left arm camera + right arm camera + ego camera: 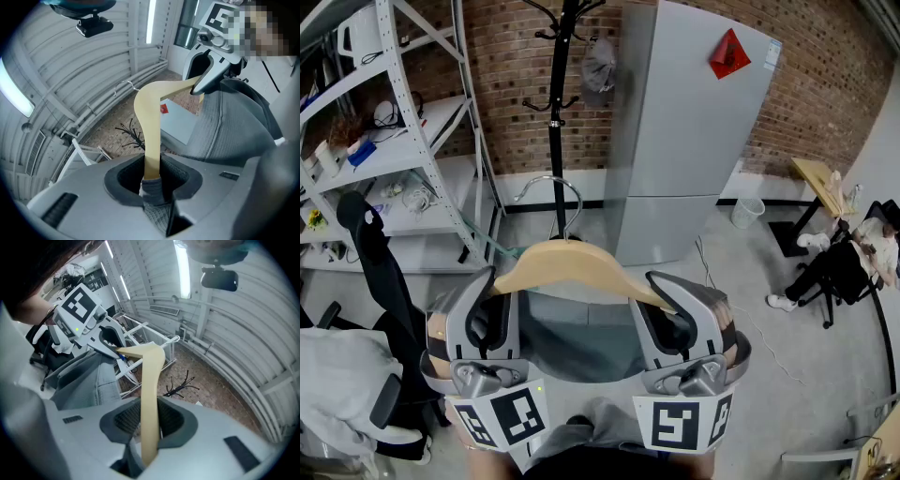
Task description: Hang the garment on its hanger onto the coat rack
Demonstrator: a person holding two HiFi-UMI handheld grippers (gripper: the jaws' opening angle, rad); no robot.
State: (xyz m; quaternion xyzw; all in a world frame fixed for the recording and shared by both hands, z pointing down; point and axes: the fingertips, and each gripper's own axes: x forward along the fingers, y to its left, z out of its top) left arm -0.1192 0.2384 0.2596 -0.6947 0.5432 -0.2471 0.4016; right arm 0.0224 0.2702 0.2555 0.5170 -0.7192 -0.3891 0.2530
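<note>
I see open floor point(741, 300) in front of the coat rack point(556, 103), but the approach narrows at the rack itself, with the refrigerator point(694, 141) close on its right, metal shelving point(441, 112) on its left, and a grey item point(598, 66) occupying an upper right hook.

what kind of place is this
Probably a lab or workshop space, not a home: a bare brick wall, open metal shelving cluttered with cables and gear, and a plain grey floor. A grey fridge and a black coat rack stand by the wall.
</note>
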